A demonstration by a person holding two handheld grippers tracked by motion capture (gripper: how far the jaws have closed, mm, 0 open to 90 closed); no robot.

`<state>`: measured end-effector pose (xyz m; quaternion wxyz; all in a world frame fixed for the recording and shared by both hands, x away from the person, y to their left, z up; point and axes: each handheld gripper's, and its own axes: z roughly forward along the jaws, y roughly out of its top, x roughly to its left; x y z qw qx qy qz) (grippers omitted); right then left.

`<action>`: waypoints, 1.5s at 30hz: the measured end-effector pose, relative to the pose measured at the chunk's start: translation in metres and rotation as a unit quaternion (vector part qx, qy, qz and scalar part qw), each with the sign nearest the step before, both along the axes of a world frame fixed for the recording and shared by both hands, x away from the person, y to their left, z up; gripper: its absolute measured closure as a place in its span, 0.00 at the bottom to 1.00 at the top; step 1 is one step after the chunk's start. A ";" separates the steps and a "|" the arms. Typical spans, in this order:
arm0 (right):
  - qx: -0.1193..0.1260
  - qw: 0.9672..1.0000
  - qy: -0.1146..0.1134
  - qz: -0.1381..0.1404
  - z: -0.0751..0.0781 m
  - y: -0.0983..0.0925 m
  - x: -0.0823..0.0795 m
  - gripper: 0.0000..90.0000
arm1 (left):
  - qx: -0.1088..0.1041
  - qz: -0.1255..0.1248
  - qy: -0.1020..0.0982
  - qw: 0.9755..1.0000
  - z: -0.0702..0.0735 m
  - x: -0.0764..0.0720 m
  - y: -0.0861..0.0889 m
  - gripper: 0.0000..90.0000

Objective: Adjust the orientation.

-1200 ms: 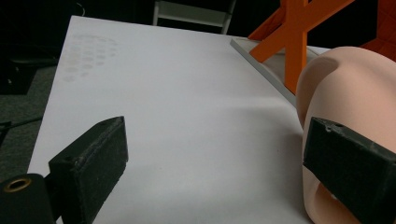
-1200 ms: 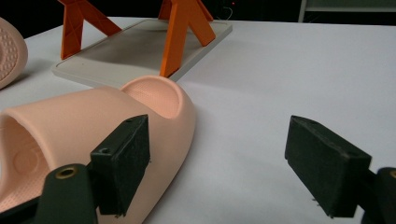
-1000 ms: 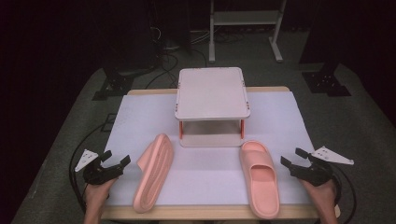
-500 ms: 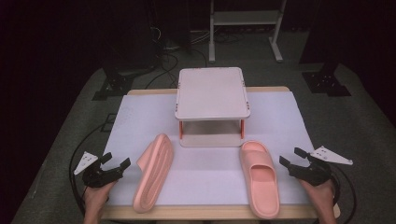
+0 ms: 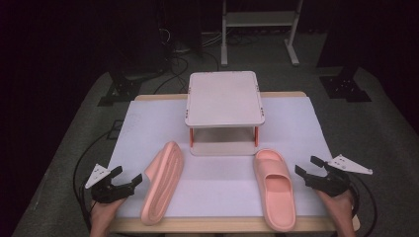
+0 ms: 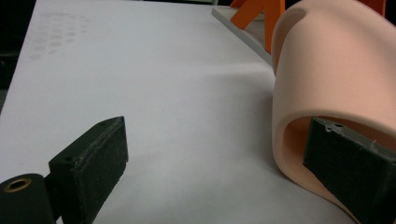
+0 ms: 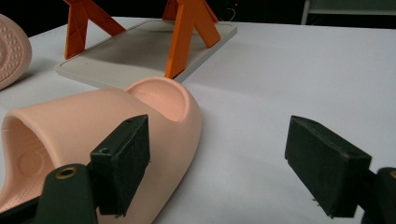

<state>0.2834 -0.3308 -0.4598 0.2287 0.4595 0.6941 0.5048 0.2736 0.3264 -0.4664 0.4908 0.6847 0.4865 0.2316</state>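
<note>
Two pink slippers lie on the white table cover (image 5: 217,177). The left slipper (image 5: 163,182) rests on its side and the right slipper (image 5: 274,190) sits sole down. My left gripper (image 5: 129,175) is open just left of the side-lying slipper. In the left gripper view that slipper (image 6: 336,70) curves around the right jaw of the left gripper (image 6: 217,135). My right gripper (image 5: 306,165) is open just right of the other slipper. In the right gripper view the right gripper (image 7: 217,135) has its left jaw in front of that slipper's strap (image 7: 93,126).
A small two-tier rack (image 5: 225,96) with orange legs (image 7: 187,32) stands at the middle back of the table, its lower tray (image 7: 144,46) bare. The table's front edge (image 5: 222,224) runs close under both slippers. Cables trail off each side.
The left gripper has edged slightly toward the side-lying slipper. The right gripper has shifted very little. Both stay open; the slippers have not moved.
</note>
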 end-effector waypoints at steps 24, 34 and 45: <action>0.003 1.000 0.005 0.008 -0.002 0.003 0.002 0.23 | 0.024 -0.060 0.018 0.998 -0.004 0.015 -0.022 0.21; 0.002 1.000 0.005 0.011 -0.002 0.003 0.002 0.23 | 0.026 -0.080 0.033 0.996 -0.004 0.027 -0.036 0.35; 0.000 1.000 0.008 0.012 -0.003 0.005 0.003 0.23 | 0.026 -0.084 0.033 0.996 -0.004 0.029 -0.042 0.44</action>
